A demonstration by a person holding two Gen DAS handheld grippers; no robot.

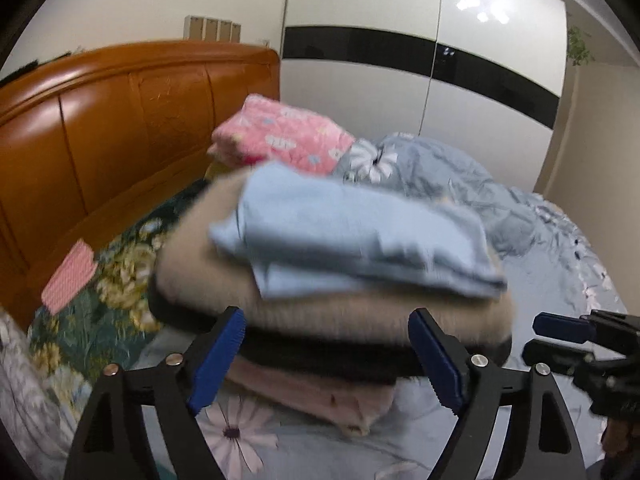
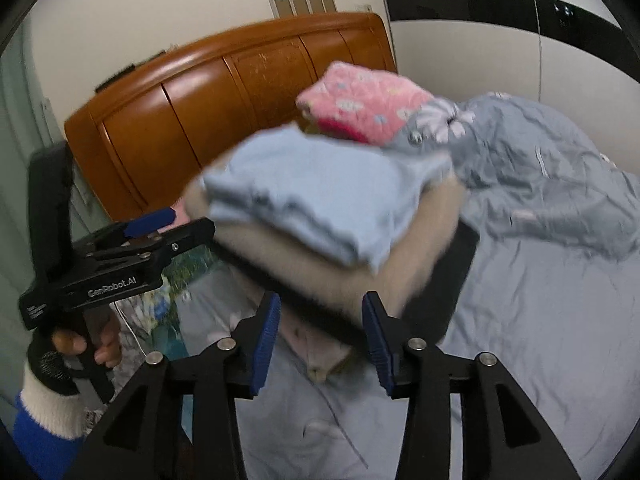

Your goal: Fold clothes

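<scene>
On the bed, your stack of folded clothes is soft, light and prone to slump. Left gripper and right gripper are released; lift from underneath.

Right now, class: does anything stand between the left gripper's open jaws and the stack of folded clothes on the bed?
Nothing visible does. The left gripper is open, and the stack of folded clothes lies directly beyond its fingertips on the bed. The right gripper stands off to one side, not in the path.
</scene>
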